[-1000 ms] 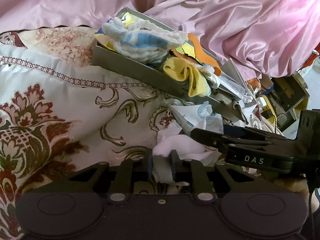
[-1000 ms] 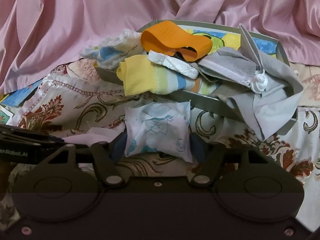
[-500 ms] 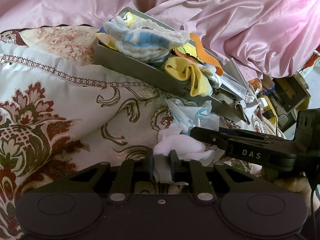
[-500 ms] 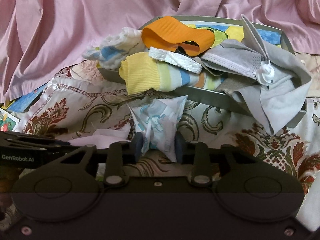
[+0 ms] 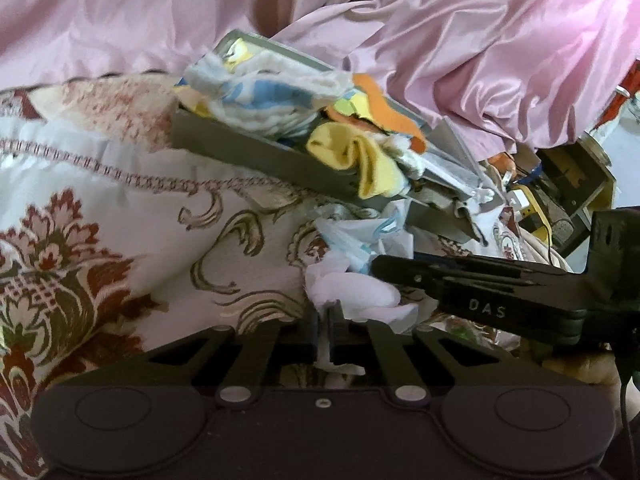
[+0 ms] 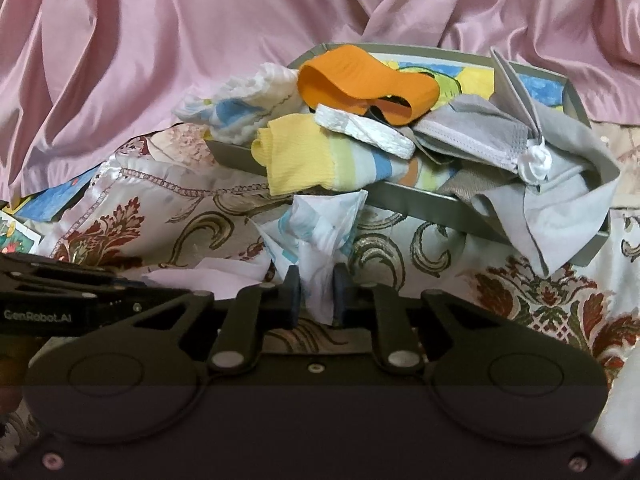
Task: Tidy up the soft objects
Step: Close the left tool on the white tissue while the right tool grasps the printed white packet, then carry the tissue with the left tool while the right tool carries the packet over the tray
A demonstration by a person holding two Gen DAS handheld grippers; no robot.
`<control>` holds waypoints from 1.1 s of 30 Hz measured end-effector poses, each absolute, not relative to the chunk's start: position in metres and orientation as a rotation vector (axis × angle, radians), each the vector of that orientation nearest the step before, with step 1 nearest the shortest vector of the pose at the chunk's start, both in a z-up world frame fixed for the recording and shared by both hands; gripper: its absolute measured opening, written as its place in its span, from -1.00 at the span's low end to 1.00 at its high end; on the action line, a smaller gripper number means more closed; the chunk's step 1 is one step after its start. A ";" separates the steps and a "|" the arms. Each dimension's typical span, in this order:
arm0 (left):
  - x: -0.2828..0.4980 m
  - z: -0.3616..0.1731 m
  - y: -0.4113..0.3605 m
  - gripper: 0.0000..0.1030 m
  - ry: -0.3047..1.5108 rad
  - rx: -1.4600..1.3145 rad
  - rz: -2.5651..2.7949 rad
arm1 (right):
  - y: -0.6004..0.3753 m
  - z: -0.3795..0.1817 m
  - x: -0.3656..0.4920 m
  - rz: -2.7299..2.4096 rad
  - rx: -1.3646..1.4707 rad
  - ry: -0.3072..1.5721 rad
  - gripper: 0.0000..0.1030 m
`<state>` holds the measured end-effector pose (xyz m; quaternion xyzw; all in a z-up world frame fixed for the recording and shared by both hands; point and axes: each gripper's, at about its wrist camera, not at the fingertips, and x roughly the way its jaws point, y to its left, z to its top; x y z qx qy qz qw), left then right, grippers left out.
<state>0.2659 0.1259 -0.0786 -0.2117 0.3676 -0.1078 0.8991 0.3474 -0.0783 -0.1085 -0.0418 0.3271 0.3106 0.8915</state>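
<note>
— Fingers first: what are the two grippers doing down at the near edge of the bedspread?

— Left gripper (image 5: 324, 312) is sitting pinched down on a pale lilac cloth (image 5: 352, 286), thin and crumpled, its black jaws all but touching with a fold of the fabric caught between them. Right gripper (image 6: 316, 280) is closing its jaws on a white printed pouch (image 6: 316, 232), a crinkly packet with blue markings that is bunching into a twisted, upright wad between the dark blue pads (image 6: 291, 284).

— What are they resting on?

— Both soft things are lying on a glossy cream bedspread (image 6: 160, 216), woven with maroon and olive floral scrolls and a stitched braid running across it. The pouch is sitting just in front of the tray's near wall; the lilac cloth is lying just beside it, toward the left gripper.

— And behind them?

— A grey rectangular tray (image 6: 420, 208), tilted on the bedspread, is overflowing. A ribbed yellow striped sock (image 6: 296, 160) is hanging over its near rim, next to a fluffy white-and-blue towel (image 6: 240, 108). An orange rubbery band (image 6: 360, 84), looped, is lying on top, with a white padded strip (image 6: 364, 132) under it. Grey cloth (image 6: 560, 184) is draping over the tray's right corner.

— Farthest back?

— Pink satin sheet (image 6: 160, 40), shiny and deeply folded, is filling the background.
</note>
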 end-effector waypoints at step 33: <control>0.218 0.014 0.138 -0.93 0.374 -0.449 -0.071 | -0.112 -0.003 0.299 0.634 0.008 0.307 -0.80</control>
